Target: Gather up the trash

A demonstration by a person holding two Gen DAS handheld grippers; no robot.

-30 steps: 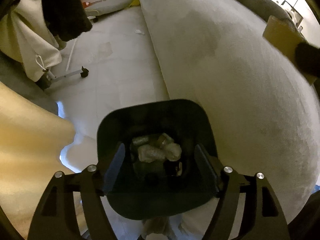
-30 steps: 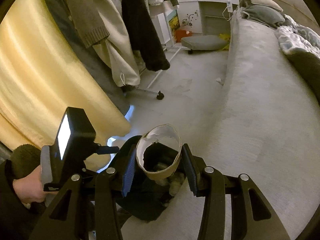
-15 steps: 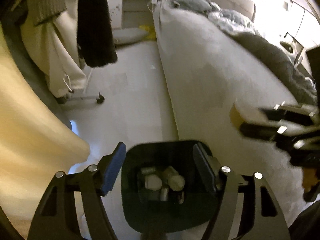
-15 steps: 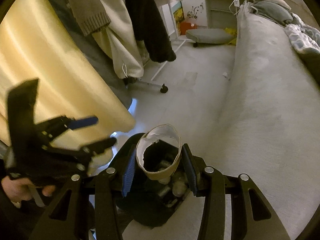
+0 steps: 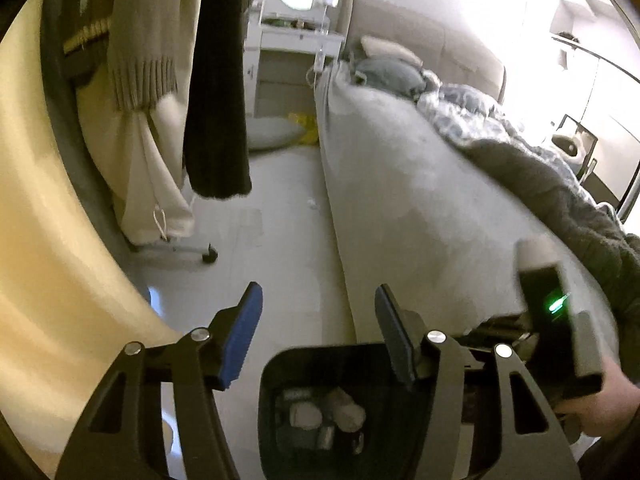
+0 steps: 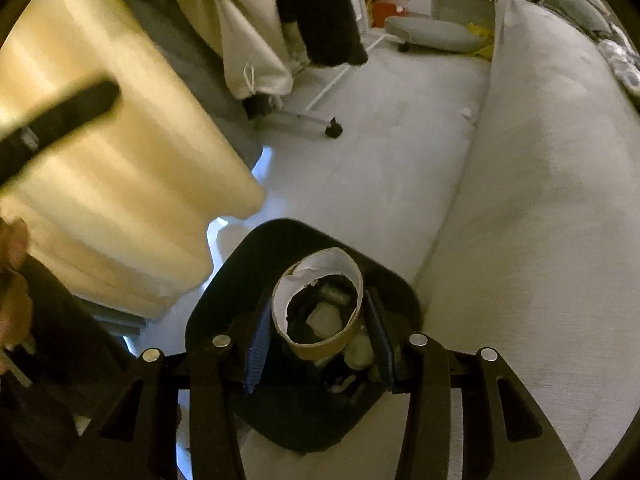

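Several scraps lying binned; right claw [image 6: 318, 334] clamping cardboard ring [image 6: 320, 304] over black bin [image 6: 224, 312], left claw [image 5: 320, 334] closing empty at 12 o'clock.

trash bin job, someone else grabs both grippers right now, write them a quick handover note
Right gripper: shut on a cardboard ring, held just above the black bin.
Left gripper: nothing between its jaws, which have just been closing; it hangs over the bin's far rim.
Bin: on the floor between the bed and the yellow curtain, with crumpled trash already inside.
Done: some trash binned.
Left: release the ring into the bin; a small white scrap lies on the floor by the bed.
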